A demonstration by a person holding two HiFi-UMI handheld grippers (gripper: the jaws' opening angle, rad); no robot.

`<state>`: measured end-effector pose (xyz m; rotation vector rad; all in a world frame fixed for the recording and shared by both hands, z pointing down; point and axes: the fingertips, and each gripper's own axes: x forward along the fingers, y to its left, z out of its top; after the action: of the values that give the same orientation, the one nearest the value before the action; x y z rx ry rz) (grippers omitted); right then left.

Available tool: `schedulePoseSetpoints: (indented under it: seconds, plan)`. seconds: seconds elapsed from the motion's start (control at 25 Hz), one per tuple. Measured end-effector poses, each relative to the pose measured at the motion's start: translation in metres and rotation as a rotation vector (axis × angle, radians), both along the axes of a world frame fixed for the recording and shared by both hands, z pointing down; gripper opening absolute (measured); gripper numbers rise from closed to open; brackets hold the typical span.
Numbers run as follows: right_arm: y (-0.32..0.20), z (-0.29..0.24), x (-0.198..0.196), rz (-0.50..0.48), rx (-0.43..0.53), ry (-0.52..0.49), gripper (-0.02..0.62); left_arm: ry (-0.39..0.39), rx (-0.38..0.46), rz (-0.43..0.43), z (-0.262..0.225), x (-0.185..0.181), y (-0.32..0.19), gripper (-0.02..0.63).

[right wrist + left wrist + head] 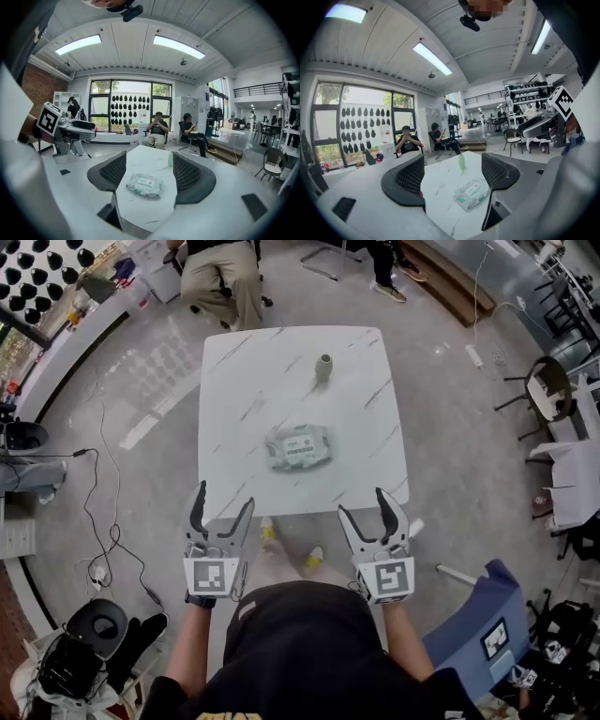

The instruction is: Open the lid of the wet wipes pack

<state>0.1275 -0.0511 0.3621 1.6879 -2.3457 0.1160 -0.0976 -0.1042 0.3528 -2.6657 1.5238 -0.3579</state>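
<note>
Two grippers: left gripper [223,499] and right gripper [364,503], jaws wide apart, nothing held
Position: both off the near edge of the table [234,381], short of it
Wet wipes pack [299,447]: flat mid-table, ahead, between both; right looks slightly nearer
Long axis: across the view, left-right, slightly skewed
Facing: label up; opening side not readable
Beyond: small green bottle [323,368]

Flat white plastic wet wipes pack [299,447] lies centre of the white marbled desk [234,381], small green bottle [323,368] behind it.
</note>
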Motion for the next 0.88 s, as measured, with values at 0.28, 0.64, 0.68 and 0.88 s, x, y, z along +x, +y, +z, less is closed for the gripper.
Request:
schedulePoseSetpoints:
  seconds: [0.28, 0.64, 0.68, 0.88]
  plan:
    - [-0.037, 0.003, -0.034, 0.083, -0.019, 0.131, 0.305, 0.009, -0.011, 0.149, 0.011, -0.012, -0.061, 0.394]
    - [-0.076, 0.04, -0.052, 0.107, -0.064, 0.289, 0.299, -0.02, -0.161, 0.291, 0.092, 0.001, -0.108, 0.387]
    - [-0.082, 0.048, -0.052, 0.09, -0.065, 0.31, 0.299, -0.026, -0.176, 0.292, 0.104, 0.004, -0.112, 0.387]
    - [-0.11, 0.087, -0.052, 0.011, -0.103, 0.381, 0.296, -0.07, -0.229, 0.295, 0.146, 0.021, -0.126, 0.379]
